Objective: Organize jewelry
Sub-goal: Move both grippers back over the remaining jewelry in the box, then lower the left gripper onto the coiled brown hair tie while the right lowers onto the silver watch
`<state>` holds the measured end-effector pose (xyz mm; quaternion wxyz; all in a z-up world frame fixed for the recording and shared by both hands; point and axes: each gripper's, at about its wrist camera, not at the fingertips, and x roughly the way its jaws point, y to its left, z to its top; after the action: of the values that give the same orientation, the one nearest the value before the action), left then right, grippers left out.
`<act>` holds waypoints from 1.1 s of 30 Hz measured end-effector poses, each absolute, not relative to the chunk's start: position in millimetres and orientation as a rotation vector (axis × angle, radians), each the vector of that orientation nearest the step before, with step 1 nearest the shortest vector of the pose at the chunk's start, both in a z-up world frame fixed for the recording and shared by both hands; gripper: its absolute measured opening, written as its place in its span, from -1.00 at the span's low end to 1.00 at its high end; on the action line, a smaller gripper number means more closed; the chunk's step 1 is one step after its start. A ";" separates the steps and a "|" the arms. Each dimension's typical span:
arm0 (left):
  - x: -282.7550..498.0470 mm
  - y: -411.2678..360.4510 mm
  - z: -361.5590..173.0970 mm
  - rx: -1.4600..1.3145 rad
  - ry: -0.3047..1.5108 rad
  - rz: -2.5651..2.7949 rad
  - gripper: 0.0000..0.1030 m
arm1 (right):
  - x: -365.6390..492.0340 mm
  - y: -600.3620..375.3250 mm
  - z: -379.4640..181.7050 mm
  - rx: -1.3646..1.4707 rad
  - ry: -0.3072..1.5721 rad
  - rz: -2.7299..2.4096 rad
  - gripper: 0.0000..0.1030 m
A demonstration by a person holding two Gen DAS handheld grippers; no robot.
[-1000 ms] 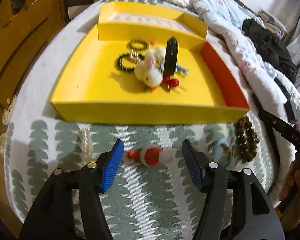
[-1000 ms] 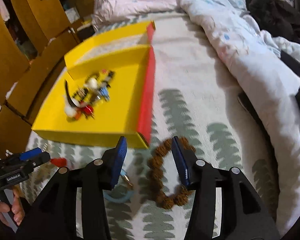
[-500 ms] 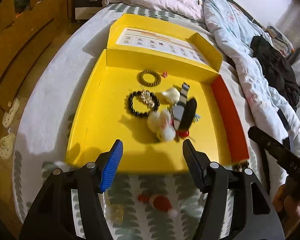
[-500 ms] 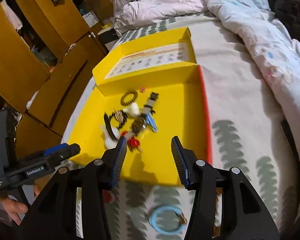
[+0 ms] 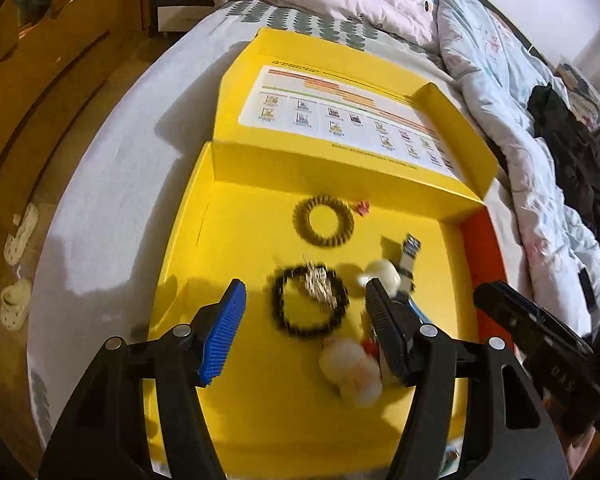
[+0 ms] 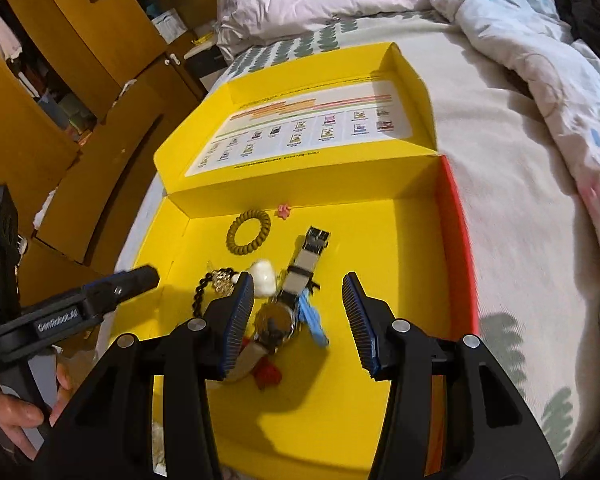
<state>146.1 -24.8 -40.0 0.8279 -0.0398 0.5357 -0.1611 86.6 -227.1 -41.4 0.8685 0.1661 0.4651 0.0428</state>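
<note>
Right wrist view: your gripper (image 6: pixel 298 318) hangs unclenched over the watch (image 6: pixel 290 308); closing carelessly may snag its neighbours.

1. A yellow cardboard box (image 5: pixel 236 420) is set on the patterned bedsheet (image 6: pixel 512 184), its printed lid (image 6: pixel 300 128) folded back behind it.
2. An olive spiral hair tie (image 5: pixel 324 222) is placed at the back of the box, with a small pink star (image 5: pixel 364 207) just beside it on the right.
3. A black bead bracelet (image 5: pixel 310 306) is laid in front of the hair tie.
4. A metal-strap wristwatch (image 6: pixel 296 288) is laid to the right of the bracelet.
5. A crumpled quilt (image 6: pixel 540 40) is heaped to the right of the box.
</note>
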 end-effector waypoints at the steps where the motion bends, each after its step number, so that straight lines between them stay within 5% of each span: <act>1: 151.1 -26.8 -42.6 -0.080 1.140 -0.341 0.21 | 91.4 -226.5 -44.7 0.347 0.975 0.094 -0.03; 15: 206.0 -48.4 -90.5 -0.036 1.221 -0.311 0.21 | 130.2 -224.0 -77.4 0.318 1.019 0.100 -0.03; 33: 216.6 -59.7 -105.1 0.024 1.235 -0.276 -0.08 | 155.9 -216.8 -94.1 0.301 1.083 0.069 -0.03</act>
<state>216.6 -59.7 -105.1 0.8063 0.0110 0.5771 -0.1291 155.9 -216.8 -94.1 0.8456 0.1428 0.5134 0.0326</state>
